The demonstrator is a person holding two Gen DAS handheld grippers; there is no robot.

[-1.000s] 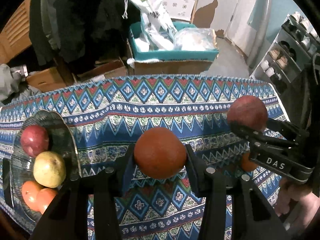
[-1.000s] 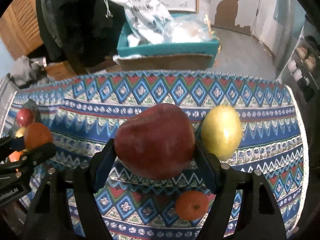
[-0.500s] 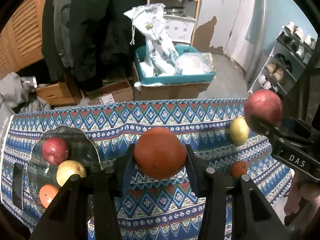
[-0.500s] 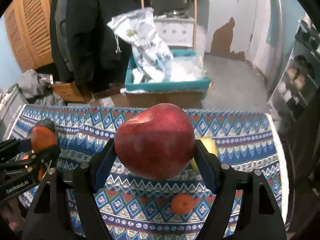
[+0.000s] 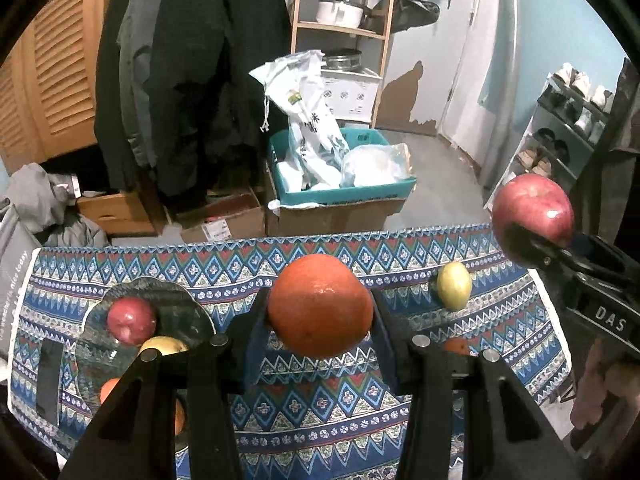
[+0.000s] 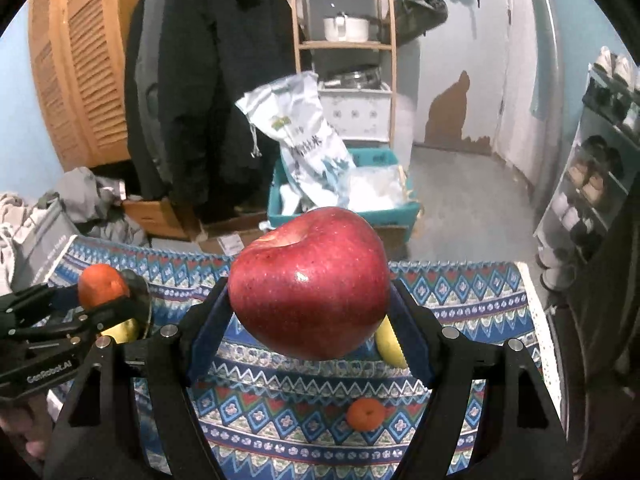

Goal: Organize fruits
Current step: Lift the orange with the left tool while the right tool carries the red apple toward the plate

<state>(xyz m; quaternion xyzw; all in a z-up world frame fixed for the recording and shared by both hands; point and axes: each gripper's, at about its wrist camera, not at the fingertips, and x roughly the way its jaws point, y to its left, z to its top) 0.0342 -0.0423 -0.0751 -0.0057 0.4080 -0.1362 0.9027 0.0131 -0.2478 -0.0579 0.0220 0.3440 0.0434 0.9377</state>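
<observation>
My left gripper [image 5: 320, 312] is shut on an orange [image 5: 320, 306], held high above the patterned cloth; it also shows at the left of the right wrist view [image 6: 103, 286]. My right gripper [image 6: 310, 300] is shut on a red apple [image 6: 308, 280], seen too at the right of the left wrist view [image 5: 534, 210]. A glass plate [image 5: 188, 312] at the left of the table holds a red apple [image 5: 130, 320], a yellow apple [image 5: 164, 346] and an orange [image 5: 110, 388]. A lemon [image 5: 454, 286] and a small orange [image 6: 366, 414] lie on the cloth at the right.
The table carries a blue patterned cloth [image 5: 312, 412]. A dark phone-like slab [image 5: 48, 380] lies left of the plate. Behind the table stand a teal box with bags [image 5: 340, 176], cardboard boxes, hanging coats, a wooden shelf and a shoe rack [image 5: 568, 128].
Both grippers have risen and pulled back from the table with their fruit still held. More of the room and the whole cloth now show.
</observation>
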